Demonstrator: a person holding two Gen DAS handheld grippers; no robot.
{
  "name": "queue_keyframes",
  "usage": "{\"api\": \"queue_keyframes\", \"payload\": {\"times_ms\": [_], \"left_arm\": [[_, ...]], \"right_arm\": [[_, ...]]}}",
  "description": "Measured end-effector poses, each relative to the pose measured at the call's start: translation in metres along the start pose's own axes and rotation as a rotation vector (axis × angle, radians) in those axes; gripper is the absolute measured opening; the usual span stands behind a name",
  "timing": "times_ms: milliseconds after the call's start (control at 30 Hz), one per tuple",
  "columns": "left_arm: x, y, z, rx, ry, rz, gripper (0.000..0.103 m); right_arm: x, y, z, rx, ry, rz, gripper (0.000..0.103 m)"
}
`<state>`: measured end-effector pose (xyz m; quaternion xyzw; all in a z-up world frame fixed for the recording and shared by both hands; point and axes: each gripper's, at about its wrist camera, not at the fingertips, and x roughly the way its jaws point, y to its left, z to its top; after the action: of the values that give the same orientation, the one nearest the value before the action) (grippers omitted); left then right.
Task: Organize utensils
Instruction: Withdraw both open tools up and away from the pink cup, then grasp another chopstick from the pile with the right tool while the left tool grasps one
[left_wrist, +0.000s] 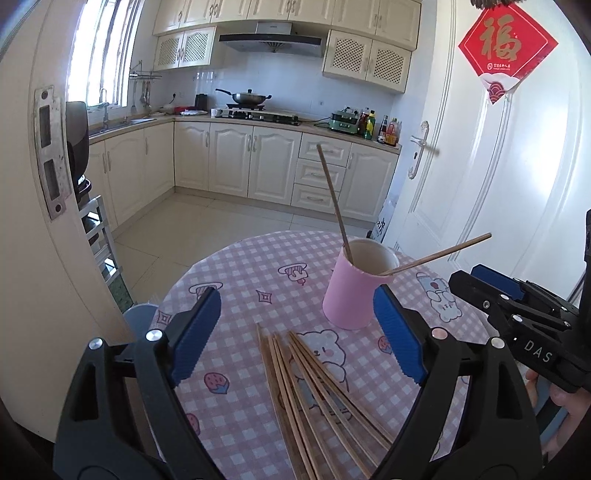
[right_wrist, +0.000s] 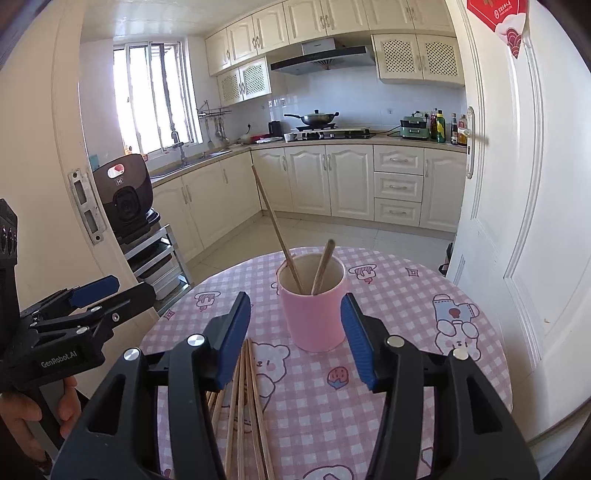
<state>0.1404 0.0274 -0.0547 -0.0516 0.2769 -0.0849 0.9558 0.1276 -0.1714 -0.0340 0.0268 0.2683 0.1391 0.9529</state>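
Observation:
A pink cup (left_wrist: 351, 291) (right_wrist: 314, 314) stands upright on the round table with the pink checked cloth (left_wrist: 251, 266) (right_wrist: 406, 306). Two wooden chopsticks lean in it, one to the left (left_wrist: 332, 195) (right_wrist: 277, 229), one to the right (left_wrist: 439, 254) (right_wrist: 323, 266). Several loose chopsticks (left_wrist: 314, 398) (right_wrist: 245, 406) lie fanned on the cloth in front of the cup. My left gripper (left_wrist: 295, 332) (right_wrist: 96, 291) is open and empty above the loose chopsticks. My right gripper (right_wrist: 295, 339) (left_wrist: 491, 291) is open and empty, just in front of the cup.
An open white door (right_wrist: 517, 221) stands right of the table. A door frame (left_wrist: 48, 184) rises on the left, with a black appliance (right_wrist: 125, 195) on a metal rack beside it. Kitchen cabinets (left_wrist: 258, 166) and a tiled floor lie beyond the table's far edge.

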Motion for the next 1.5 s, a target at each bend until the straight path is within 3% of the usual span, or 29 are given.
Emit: {"api": "queue_keyframes", "payload": {"times_ms": [400,633,767,1033,1200,1500], "left_arm": [[0.045,0.026,-0.029,-0.019,0.202,0.053,0.083],[0.081,0.042,-0.047,-0.056,0.342,0.065,0.083],[0.095,0.043,-0.054,-0.059,0.381,0.059,0.083],[0.117,0.041,-0.064,-0.055,0.442,0.037,0.060],[0.123,0.043,-0.066,-0.053,0.455,0.038,0.049],[0.133,0.044,-0.064,-0.040,0.463,0.044,0.046]], "right_arm": [[0.042,0.014,-0.029,-0.008,0.105,0.048,0.048],[0.078,0.016,-0.050,-0.037,0.224,0.071,0.048],[0.096,0.019,-0.059,-0.062,0.291,0.089,0.047],[0.120,0.024,-0.068,-0.116,0.375,0.118,0.026],[0.129,0.027,-0.068,-0.134,0.409,0.143,0.025],[0.142,0.028,-0.063,-0.174,0.451,0.131,0.024]]}}
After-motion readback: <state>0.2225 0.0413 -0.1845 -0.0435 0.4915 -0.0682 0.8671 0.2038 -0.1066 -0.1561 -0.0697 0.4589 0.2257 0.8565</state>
